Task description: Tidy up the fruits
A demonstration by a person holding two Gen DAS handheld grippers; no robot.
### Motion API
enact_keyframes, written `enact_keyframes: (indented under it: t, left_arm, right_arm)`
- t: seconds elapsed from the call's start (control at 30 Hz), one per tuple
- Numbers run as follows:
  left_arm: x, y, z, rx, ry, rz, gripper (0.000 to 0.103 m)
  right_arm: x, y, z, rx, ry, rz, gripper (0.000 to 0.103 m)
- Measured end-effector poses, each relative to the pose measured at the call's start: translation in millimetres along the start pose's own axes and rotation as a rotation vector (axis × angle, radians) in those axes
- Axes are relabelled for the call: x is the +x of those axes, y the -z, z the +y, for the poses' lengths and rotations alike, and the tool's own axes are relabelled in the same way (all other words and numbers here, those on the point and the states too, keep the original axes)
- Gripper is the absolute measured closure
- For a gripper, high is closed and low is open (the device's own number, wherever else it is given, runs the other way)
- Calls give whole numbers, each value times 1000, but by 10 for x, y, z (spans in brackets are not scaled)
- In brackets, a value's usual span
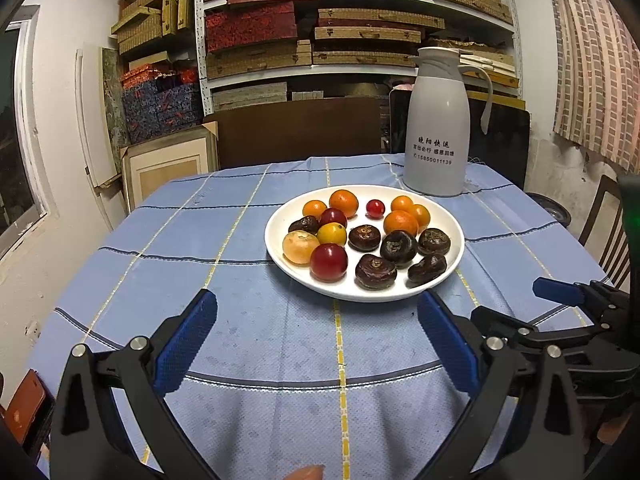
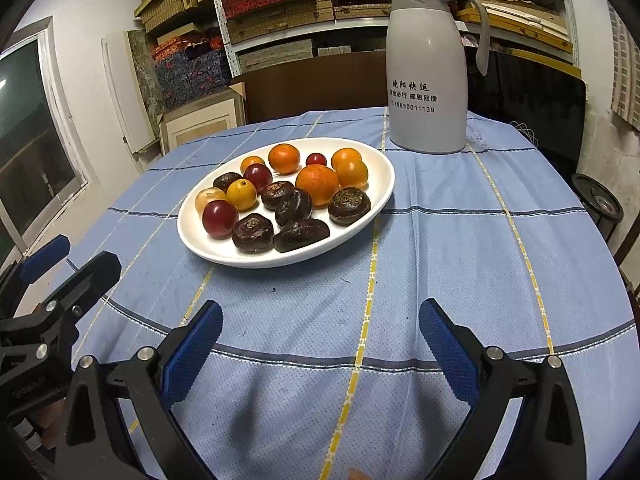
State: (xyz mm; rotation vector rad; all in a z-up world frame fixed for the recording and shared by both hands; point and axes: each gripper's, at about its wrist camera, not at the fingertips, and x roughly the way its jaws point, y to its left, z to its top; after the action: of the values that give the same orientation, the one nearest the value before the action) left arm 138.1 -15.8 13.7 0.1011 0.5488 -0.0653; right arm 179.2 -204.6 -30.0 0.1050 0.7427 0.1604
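Both the left gripper (image 1: 316, 344) and right gripper (image 2: 320, 348) gape wide, empty, near the fruit plate (image 1: 454, 256).

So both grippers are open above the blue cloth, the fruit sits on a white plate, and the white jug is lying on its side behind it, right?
Not quite: the white jug stands upright behind the white plate, as the right wrist view shows. The rest holds: the fruit sits on the plate, and the left gripper and right gripper are both open above the blue cloth.
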Motion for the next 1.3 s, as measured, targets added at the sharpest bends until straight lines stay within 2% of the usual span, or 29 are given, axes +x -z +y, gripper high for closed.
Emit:
enact_keyframes:
  t: [1.3]
  left_arm:
    - [7,39,2,14,0,5,5]
  right_arm:
    - [18,36,-7,3,5,12,4]
